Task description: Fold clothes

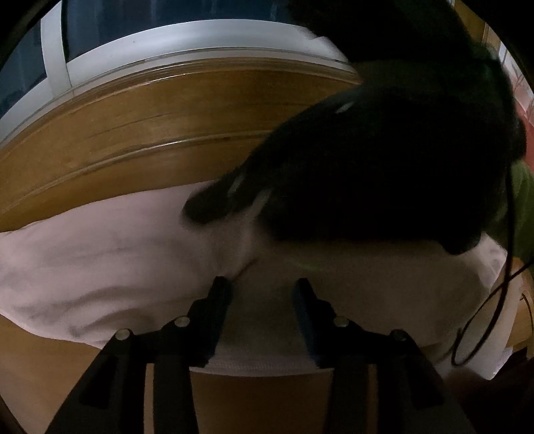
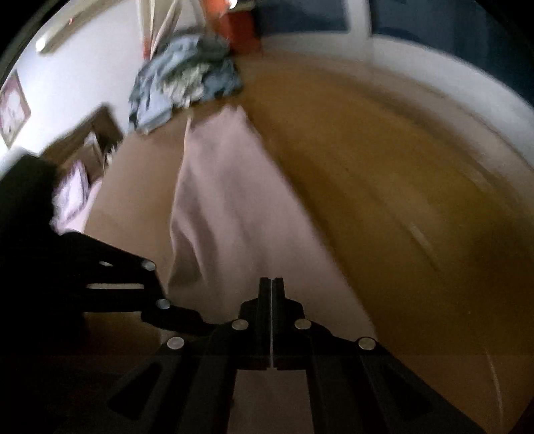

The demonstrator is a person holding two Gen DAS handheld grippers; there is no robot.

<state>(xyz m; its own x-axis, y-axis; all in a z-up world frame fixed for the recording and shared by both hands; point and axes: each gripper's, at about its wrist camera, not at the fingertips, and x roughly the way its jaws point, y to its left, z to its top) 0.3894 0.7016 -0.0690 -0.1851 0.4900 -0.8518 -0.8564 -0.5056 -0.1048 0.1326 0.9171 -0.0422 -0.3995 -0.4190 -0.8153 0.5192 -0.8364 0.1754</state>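
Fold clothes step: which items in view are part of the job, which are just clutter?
In play:
- pale pink garment
- left gripper, fingers apart over the cloth
- right gripper, fingers shut

Clutter:
- blue clothes heap
- red object
- wooden table

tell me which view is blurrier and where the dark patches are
Right wrist view: more motion-smeared, the pile of clothes and wooden table streaked, lower left in black shadow. Left wrist view: sharper on the pink garment, but the right gripper is a blurred black mass at upper right; fisheye bends the table edge.

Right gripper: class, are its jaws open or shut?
Shut. The right gripper shows its two fingers pressed together with only a hairline seam, above the pale pink garment; whether cloth is pinched, cannot tell.
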